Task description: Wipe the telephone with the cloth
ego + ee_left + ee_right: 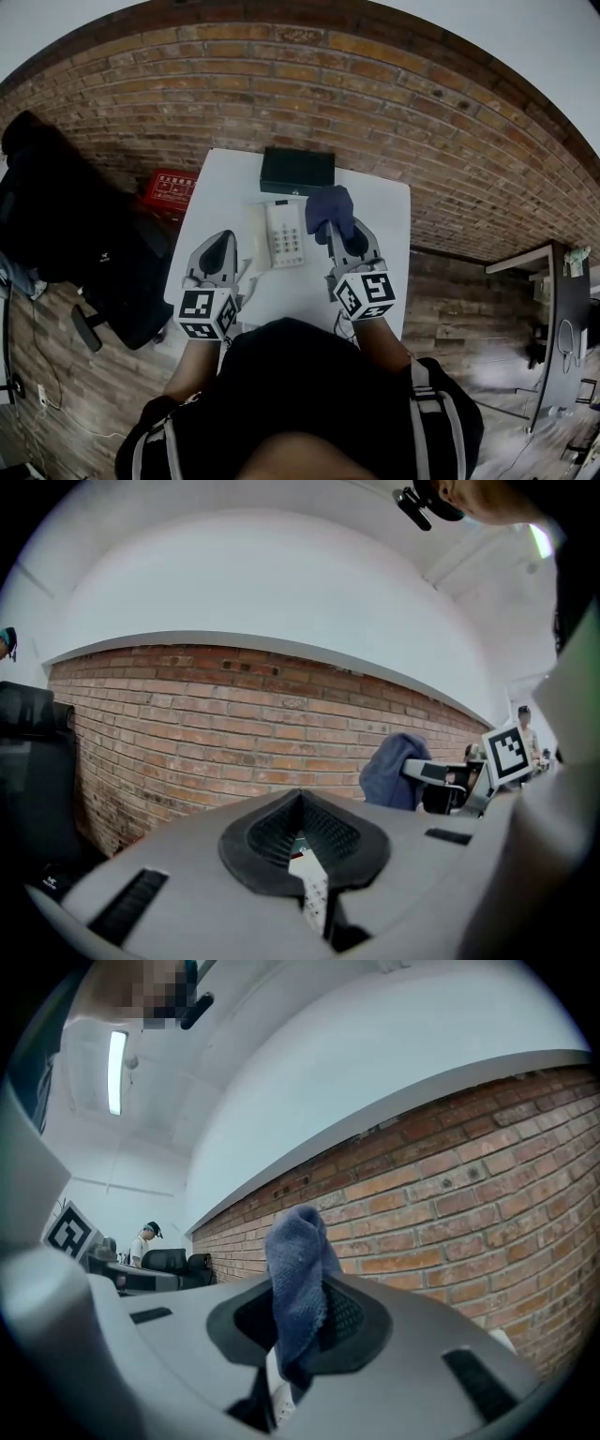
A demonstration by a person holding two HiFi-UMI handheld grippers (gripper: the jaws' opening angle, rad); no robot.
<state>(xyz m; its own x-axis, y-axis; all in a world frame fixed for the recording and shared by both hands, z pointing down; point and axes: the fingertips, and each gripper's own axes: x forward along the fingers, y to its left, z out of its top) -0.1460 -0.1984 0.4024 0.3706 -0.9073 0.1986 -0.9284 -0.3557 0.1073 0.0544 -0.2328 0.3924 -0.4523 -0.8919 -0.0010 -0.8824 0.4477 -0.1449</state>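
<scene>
A white telephone (284,234) with a keypad lies flat on the white table (384,220), between my two grippers. My right gripper (335,234) is shut on a dark blue cloth (330,208), which stands bunched above the jaws just right of the telephone's top end. The right gripper view shows the cloth (298,1288) pinched between the black pads and sticking up. My left gripper (223,242) hovers left of the telephone, jaws shut with nothing in them; a strip of the telephone's keys (309,885) shows below the pads.
A black box (297,171) sits at the table's far edge against the brick wall (422,112). A red box (174,187) lies on the floor at left beside a black office chair (66,234). Another desk (562,319) stands far right.
</scene>
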